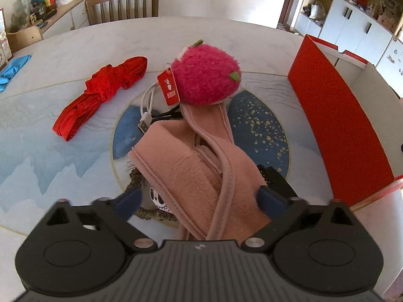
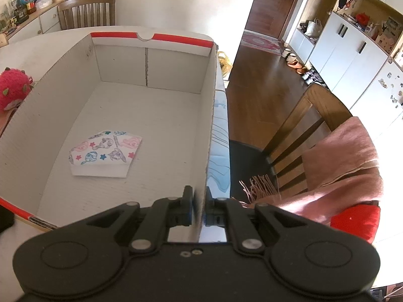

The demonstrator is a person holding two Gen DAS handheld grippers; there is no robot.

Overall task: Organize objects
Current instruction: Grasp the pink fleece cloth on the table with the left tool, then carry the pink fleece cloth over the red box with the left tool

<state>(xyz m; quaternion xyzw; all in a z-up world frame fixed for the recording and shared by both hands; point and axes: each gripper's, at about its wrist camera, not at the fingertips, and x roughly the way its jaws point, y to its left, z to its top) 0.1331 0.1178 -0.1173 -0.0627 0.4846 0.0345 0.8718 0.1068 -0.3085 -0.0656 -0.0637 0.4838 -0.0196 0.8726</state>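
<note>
My left gripper (image 1: 199, 198) is shut on a pink fleece headband (image 1: 186, 161) that carries a magenta plush ball (image 1: 206, 73) with a red tag; the ball rests on the table beyond the fingers. A white USB cable (image 1: 146, 110) lies under the ball. A red ribbon bundle (image 1: 100, 90) lies to the left. The red-and-white cardboard box (image 1: 335, 115) stands to the right. My right gripper (image 2: 199, 206) is shut on the right wall of the box (image 2: 211, 115). A patterned paper mask (image 2: 105, 151) lies on the box floor. The plush ball (image 2: 12, 88) shows left of the box.
A panda coaster with a rope edge (image 1: 153, 201) lies under the left fingers. Blue gloves (image 1: 12, 70) lie at the far left table edge. A wooden chair (image 1: 123, 2) stands behind the table. Another chair with a pink scarf (image 2: 340, 161) stands to the right.
</note>
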